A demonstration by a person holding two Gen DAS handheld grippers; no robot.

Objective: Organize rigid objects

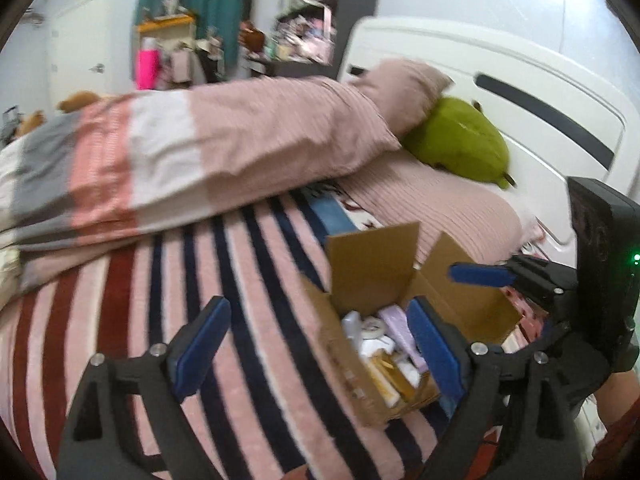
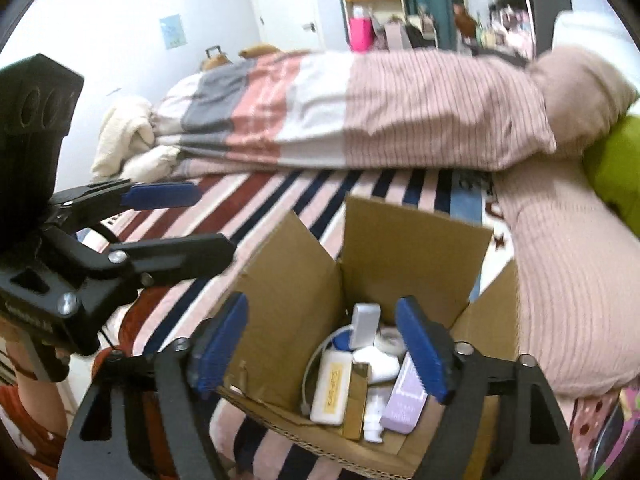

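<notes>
An open cardboard box (image 2: 296, 300) sits on the striped bedspread, flaps up. It holds several rigid items: a white bottle with a yellow label (image 2: 331, 388), a lilac box (image 2: 404, 400), a white rectangular case (image 2: 364, 324), a tape roll (image 2: 390, 340). My right gripper (image 2: 322, 340) is open and empty, just above the box opening. My left gripper (image 1: 320, 332) is open and empty, left of the box (image 1: 372, 264), its right finger over the box's edge. Each gripper shows in the other's view, the left one (image 2: 172, 216) and the right one (image 1: 480, 274).
A folded striped duvet (image 1: 180, 160) lies across the bed behind the box. A pink pillow (image 2: 568, 280) and a green plush (image 1: 460, 140) lie to the right by the white headboard (image 1: 520, 92). Cluttered shelves and a pink bottle (image 1: 147, 68) stand at the far wall.
</notes>
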